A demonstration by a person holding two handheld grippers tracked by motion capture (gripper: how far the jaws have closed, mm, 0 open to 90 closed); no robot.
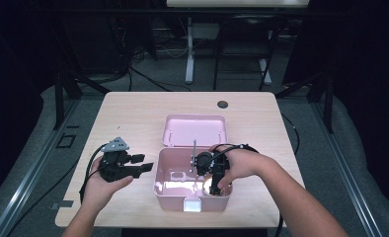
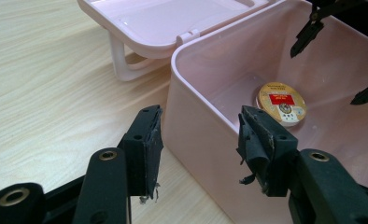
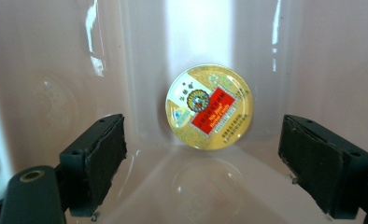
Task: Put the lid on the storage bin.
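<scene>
on the pale wooden table [image 1: 133, 113], the small round gold tin [image 3: 209, 106] lay flat inside the open pink plastic box [image 1: 160, 173], straight ahead of the right gripper [image 3: 203, 161], whose jaws stood spread and empty; the left gripper [image 2: 198, 149] waited outside, also spread.

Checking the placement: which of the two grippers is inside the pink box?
The right gripper, reaching down into the pink box over the gold tin; the left gripper waits outside its left wall.

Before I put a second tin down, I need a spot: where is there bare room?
Inside the box, the floor left of the tin is bare. Tabletop left of the lid is free too. It is crowded by the right tool, over the tin.
</scene>
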